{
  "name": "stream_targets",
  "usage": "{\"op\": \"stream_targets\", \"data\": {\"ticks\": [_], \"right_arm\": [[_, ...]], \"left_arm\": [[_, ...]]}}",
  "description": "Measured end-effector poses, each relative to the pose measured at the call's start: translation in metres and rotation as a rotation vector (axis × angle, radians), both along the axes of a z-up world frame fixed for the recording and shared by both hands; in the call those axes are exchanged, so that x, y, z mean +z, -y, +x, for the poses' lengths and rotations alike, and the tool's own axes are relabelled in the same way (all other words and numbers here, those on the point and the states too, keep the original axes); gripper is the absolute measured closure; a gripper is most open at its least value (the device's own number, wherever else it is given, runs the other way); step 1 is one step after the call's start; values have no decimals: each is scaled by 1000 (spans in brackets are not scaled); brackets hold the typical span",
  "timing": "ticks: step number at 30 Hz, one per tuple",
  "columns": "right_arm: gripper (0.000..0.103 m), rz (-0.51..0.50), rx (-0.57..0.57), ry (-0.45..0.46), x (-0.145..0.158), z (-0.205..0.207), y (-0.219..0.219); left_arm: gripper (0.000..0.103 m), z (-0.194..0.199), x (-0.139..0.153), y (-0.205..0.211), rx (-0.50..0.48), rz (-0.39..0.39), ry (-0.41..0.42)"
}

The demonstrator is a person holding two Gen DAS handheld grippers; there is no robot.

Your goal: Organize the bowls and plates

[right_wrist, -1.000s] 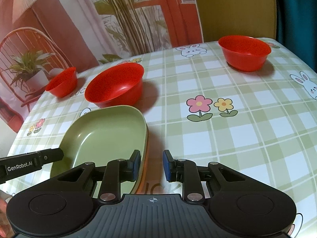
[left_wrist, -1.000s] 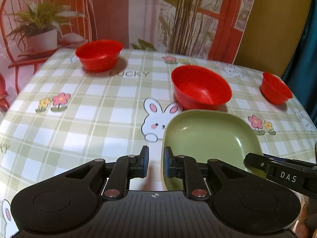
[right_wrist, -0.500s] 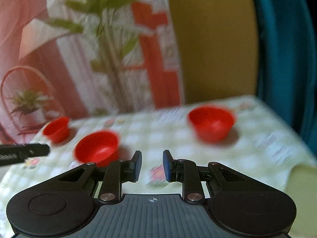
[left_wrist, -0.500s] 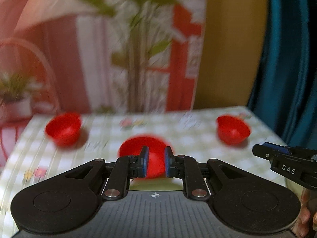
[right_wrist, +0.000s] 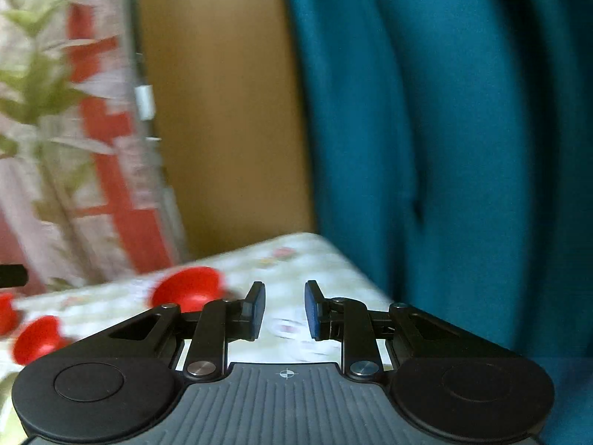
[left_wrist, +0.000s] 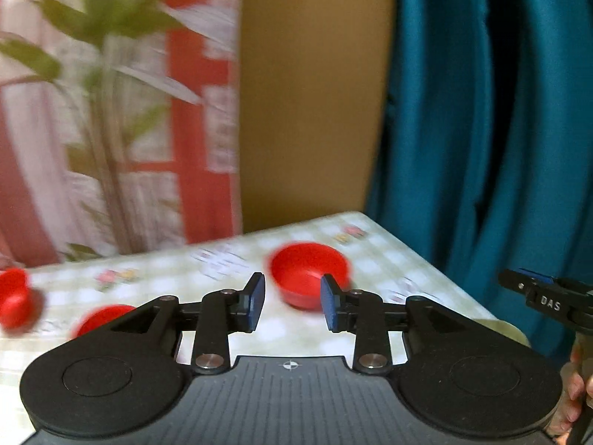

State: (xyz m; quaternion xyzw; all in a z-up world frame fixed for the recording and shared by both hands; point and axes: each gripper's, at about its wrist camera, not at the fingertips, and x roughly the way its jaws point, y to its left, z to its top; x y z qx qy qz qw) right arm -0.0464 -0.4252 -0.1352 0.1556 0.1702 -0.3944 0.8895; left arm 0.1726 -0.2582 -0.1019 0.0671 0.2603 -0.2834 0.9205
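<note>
Bowls [left_wrist: 309, 274], red, all empty

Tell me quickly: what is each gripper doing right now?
Left gripper: jaws opening, nothing between them.
Right gripper: jaws apart, holding nothing.

Count time: three round red plastic bowls on the checked table. In the left wrist view, one bowl [left_wrist: 309, 274] sits far right, a second [left_wrist: 102, 317] peeks out near left behind the gripper's arm, and a third [left_wrist: 13, 302] is cut off at the left edge. The right wrist view also gives three, all on the left, all blurred. One sliver of a pale green plate's rim [left_wrist: 509, 330] shows near right.
</note>
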Motion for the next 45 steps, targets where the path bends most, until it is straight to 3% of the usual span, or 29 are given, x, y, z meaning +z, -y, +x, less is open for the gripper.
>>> {"op": "stream_targets", "data": {"ticks": [4,11,17,20,27,32,34,36,37,45], "right_arm": [[80,37,-90,-21,-20,-33,23],[80,85,-200,-96,-56,-69,42],[80,127,-250,-123,-79,-83,49],[80,147,-252,-134,-89,-86,50],[81,212,-238,-144,-106,-82,51],[89,267,-239,-133,-115,-82,48],[92,266,-236,-134,-118,-82,44],[95,263,-232,-137,-117,-82,40],[97,263,-228,-133,-113,-82,37],[98,271,-197,-114,-100,-71,29]], "left_arm": [[57,-10,-23,39,-90,20,-40],[56,-26,-71,95,-225,63,-124],[56,-27,-104,115,-247,72,-218],[56,-26,-115,121,-268,92,-226],[56,-26,-125,129,-293,116,-254],[56,-27,-130,128,-296,115,-292],[67,-28,-131,127,-297,118,-301],[87,-28,-132,128,-317,99,-302],[90,-29,-131,128,-322,98,-298],[90,-28,-116,108,-275,114,-272]]}}
